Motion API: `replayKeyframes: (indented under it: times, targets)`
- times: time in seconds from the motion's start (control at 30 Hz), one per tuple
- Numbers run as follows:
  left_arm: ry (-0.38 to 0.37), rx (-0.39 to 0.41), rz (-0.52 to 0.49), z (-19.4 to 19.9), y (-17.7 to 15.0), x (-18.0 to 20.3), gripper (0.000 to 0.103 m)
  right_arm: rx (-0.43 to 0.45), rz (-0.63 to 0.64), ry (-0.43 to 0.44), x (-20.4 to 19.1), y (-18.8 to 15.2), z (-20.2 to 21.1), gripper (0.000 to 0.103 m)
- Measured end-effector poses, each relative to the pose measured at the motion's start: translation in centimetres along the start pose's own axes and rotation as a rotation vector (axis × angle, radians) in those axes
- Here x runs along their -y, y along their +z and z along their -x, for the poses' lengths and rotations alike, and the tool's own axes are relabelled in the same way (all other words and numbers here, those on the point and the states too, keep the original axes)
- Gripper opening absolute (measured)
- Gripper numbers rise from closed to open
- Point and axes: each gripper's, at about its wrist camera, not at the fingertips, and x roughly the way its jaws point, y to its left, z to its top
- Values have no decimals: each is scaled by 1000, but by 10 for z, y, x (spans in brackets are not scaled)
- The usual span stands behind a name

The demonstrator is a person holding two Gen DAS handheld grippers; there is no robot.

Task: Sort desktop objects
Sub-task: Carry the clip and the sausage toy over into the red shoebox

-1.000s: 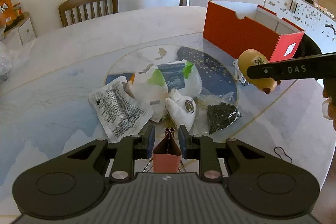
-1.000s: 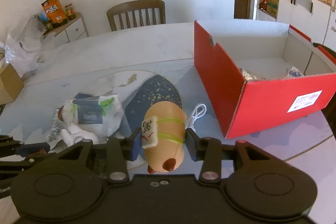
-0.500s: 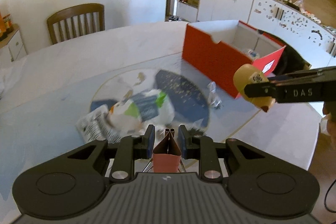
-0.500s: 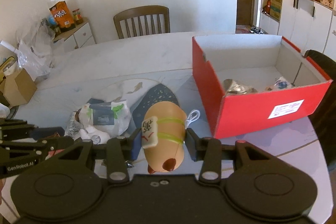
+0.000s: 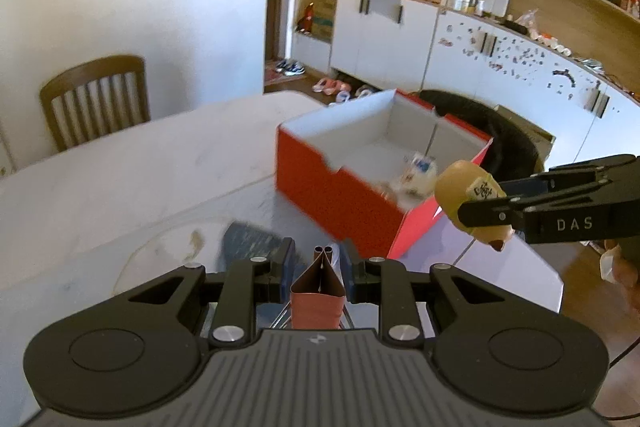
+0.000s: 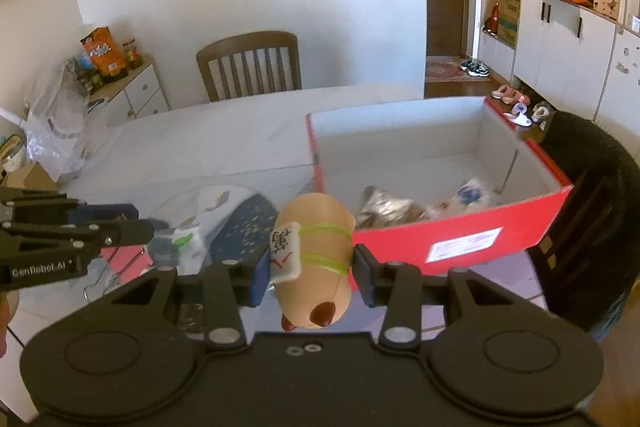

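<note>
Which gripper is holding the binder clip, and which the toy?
The left gripper is shut on the reddish-brown binder clip, pinched narrow. The right gripper holds the tan toy with a mahjong tile, near the red box.

White letters "DAS" stand on the black right gripper (image 5: 492, 215). "GenRobot.AI" stands on the black left gripper (image 6: 132, 231). A white mahjong tile (image 6: 285, 251) strapped to the tan rounded toy (image 6: 316, 251) bears a black Chinese character above a red one.

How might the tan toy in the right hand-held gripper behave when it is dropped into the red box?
The tan toy looks rounded and smooth, so it would probably roll or wobble on landing. It seems light, since two narrow pads hold it. Things already lying in the red box may stop it.
</note>
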Motion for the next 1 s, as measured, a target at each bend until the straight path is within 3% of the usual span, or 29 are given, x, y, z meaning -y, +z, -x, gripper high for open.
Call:
replayKeyframes:
  times: [0.47,1.0]
  targets:
    - [-27,49,-57,-66,79,52,23,12,-1,-31,82,37,-9,42]
    - [19,-8,-55,-178,137,75,23,-11,39,-9,135,74,-72,42]
